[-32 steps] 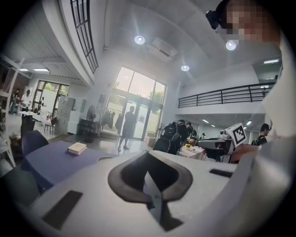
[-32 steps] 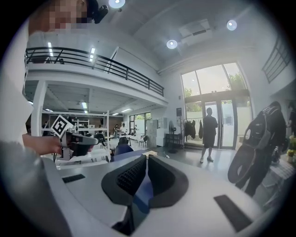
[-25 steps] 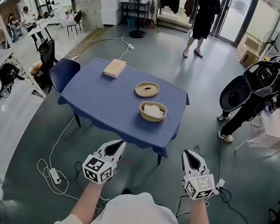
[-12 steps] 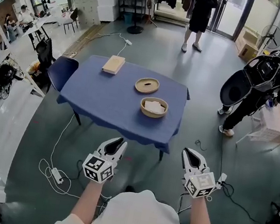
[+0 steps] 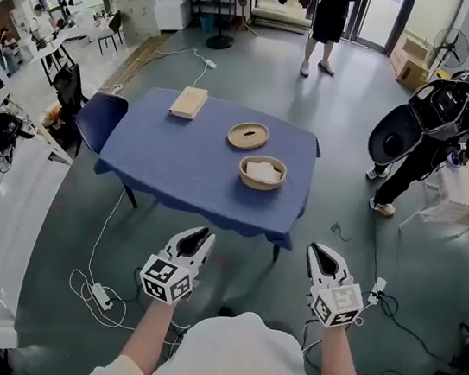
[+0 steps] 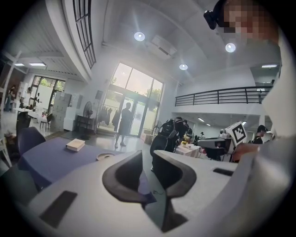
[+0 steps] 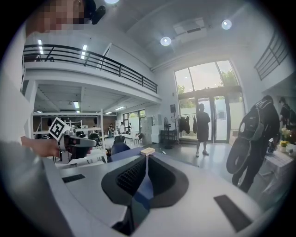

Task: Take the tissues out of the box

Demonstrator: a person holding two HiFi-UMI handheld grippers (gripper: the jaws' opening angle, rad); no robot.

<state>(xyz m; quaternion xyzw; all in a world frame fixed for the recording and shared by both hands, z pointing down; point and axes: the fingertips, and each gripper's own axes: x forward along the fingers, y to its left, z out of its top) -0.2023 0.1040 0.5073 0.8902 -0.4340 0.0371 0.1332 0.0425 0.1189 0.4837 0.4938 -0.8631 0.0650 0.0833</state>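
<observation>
The left gripper (image 6: 148, 159) has its jaws opening, with a clear gap between the tips and nothing in it. The right gripper (image 7: 146, 159) has its jaws closed together, tip to tip, and holds nothing. Both are held low in front of the person's body, over the grey floor, side by side and well short of the table (image 5: 175, 173).

The table wears a blue cloth. The box (image 5: 188, 102) lies flat near the far left corner (a pale, wooden-looking one). Toward the right side sits a flat round dish (image 5: 248, 135), and just in front of it a bowl (image 5: 260, 183) with white tissues (image 5: 263, 171) inside. The box stands well apart from both.

A dark chair (image 5: 104, 115) is at the table's left end. A white cable (image 5: 96, 293) trails across the floor. One person (image 5: 329, 22) stands by the glass doors, and another person with a backpack (image 5: 440, 126) bends over at the right.
</observation>
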